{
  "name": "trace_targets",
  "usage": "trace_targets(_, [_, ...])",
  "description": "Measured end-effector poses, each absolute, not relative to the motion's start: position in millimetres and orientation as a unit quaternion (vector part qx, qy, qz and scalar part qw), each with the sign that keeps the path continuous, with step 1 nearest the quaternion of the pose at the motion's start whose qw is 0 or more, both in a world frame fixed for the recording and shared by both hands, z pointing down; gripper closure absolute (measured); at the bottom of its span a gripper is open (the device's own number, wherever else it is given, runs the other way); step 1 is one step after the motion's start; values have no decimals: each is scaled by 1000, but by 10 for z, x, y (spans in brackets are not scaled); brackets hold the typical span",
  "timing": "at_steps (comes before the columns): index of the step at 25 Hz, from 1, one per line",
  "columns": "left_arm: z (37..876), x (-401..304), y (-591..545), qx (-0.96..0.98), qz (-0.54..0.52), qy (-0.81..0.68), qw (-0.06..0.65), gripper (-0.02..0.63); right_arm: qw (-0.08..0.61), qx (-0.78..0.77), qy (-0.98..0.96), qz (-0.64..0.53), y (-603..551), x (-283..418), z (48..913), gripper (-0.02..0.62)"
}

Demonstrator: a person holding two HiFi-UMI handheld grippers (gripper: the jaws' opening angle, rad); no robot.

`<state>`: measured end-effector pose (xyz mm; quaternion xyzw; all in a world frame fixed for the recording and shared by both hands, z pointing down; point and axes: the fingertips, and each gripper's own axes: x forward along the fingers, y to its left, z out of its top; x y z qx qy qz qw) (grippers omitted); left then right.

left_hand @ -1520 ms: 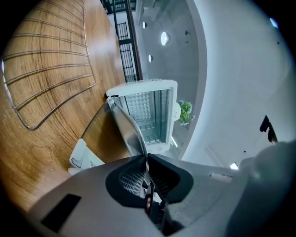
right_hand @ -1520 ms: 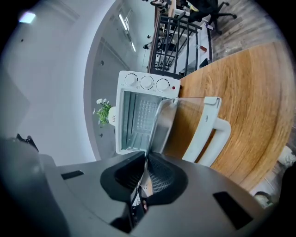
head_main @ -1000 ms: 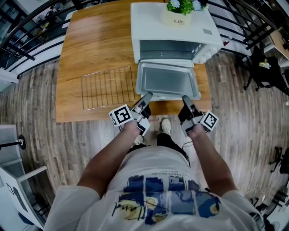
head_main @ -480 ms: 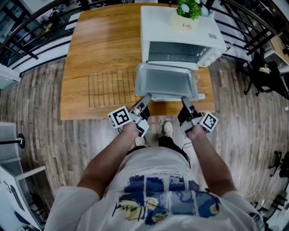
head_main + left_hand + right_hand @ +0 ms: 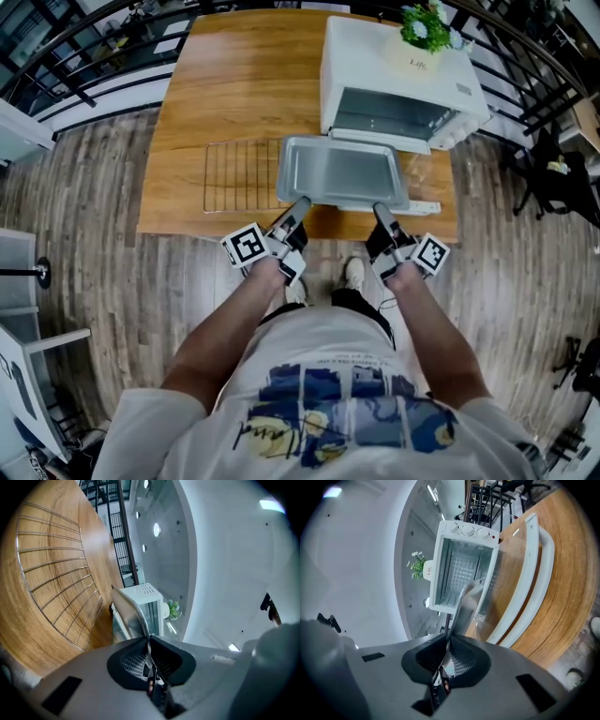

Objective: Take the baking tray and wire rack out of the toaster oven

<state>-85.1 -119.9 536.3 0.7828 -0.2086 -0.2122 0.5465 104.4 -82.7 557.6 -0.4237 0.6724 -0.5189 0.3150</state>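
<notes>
The head view looks steeply down from above the person's chest, high enough to take in the table (image 5: 225,84), with the toaster oven (image 5: 375,56) at 1 o'clock. The left gripper (image 5: 298,208) carries its camera close behind the jaws, rolled sideways. There the table fills 9 o'clock, and the view faces along the baking tray (image 5: 342,173) toward the oven. The right gripper (image 5: 380,214) mirrors this, with the table at 3 o'clock and the oven mouth at 12. All three views share the tray and oven. The wire rack (image 5: 239,173) shows only in the head and left gripper views.

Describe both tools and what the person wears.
Left tool and right tool: grey bodies, black ribbed pads, each bearing a white cube with black square markers. The person wears a short-sleeved white T-shirt with a blue print.
</notes>
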Motion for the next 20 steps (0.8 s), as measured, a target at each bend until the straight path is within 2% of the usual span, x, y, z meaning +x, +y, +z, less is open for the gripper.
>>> trace_targets(20, [5463, -2032, -1227, 762, -240, -290, 527, 588, 262, -366, 712, -540, -1167, -72, 5678, 572])
